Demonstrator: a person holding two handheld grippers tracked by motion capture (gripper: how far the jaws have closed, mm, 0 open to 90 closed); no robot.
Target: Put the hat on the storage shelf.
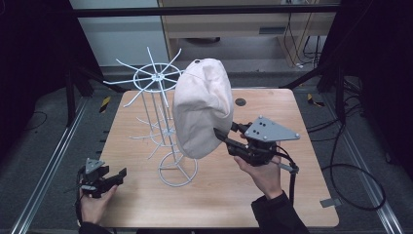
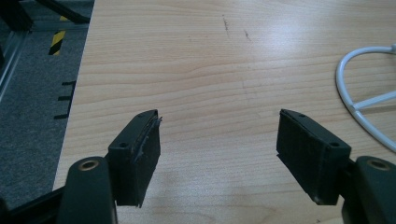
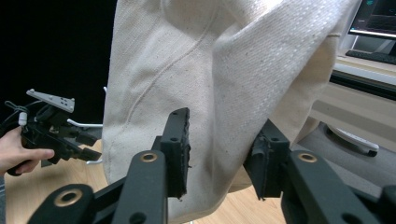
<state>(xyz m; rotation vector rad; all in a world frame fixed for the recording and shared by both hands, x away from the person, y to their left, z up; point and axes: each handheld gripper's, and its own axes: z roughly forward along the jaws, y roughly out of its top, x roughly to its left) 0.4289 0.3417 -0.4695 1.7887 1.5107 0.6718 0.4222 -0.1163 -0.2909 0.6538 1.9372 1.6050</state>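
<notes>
Cream cap (image 1: 202,107) hangs on white wire rack (image 1: 160,97) — upright on table.

Wire rack (image 1: 163,122) and hanging cap (image 1: 202,107) block mid-worktop (image 1: 219,195); bare wood lies open ahead of the left gripper (image 1: 114,178), rack base (image 2: 364,102) at its two o'clock.

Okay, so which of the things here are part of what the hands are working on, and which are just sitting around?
In use:
- cream cap, gripped by the right gripper
- white wire rack, where the cap hangs
- left gripper, open above the table, probably waiting

Lying about:
- small dark disc near the table's far edge
- cables on the floor
</notes>
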